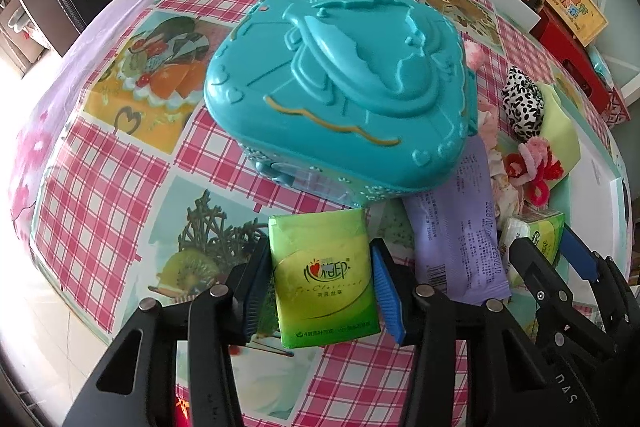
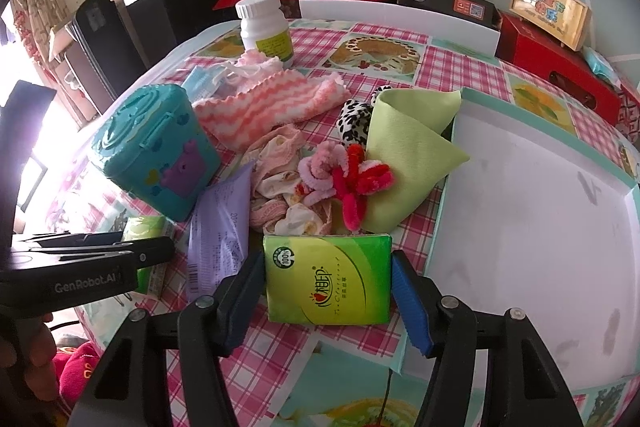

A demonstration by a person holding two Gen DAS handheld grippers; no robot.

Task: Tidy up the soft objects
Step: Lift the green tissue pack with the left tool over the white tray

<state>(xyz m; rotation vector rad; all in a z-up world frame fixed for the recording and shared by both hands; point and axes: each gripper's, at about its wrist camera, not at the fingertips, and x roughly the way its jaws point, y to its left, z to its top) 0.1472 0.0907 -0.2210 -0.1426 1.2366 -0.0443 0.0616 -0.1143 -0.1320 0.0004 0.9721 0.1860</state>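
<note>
- Left gripper [image 1: 320, 279]: fingers [image 1: 251, 291] straddling left tissue pack [image 1: 322, 277], pads at or nearly at both long sides, looks gripped but slight gap at right pad, so contact only probable.
- Left tissue pack: sitting straight ahead between the fingers, long axis running along the fingers, away from camera, far short end pointing at teal box [image 1: 340, 83]; lower end appears lifted off or tilted from desk [image 1: 100, 187], cannot tell which.
- Teal box: closed lid, just beyond the left pack, blocking a forward push.
- Purple sachet [image 1: 456, 227]: just right of left pack, between the two grippers, long axis roughly parallel to the fingers.
- Right gripper [image 2: 328, 283]: fingers [image 2: 412, 307] spread either side of right tissue pack [image 2: 328, 279], small gaps both sides, not yet squeezing by the look of it.
- Right tissue pack: flat on desk, long axis across the fingers, left to right, printed face up.
- Soft pile beyond right pack: small clothes [image 2: 280, 179], fuzzy hair ties [image 2: 344, 171], green cloth [image 2: 408, 155], striped towel [image 2: 272, 99].
- White tray [image 2: 540, 187]: right of right pack, nearer right gripper; likely drop spot, judged only.
</note>
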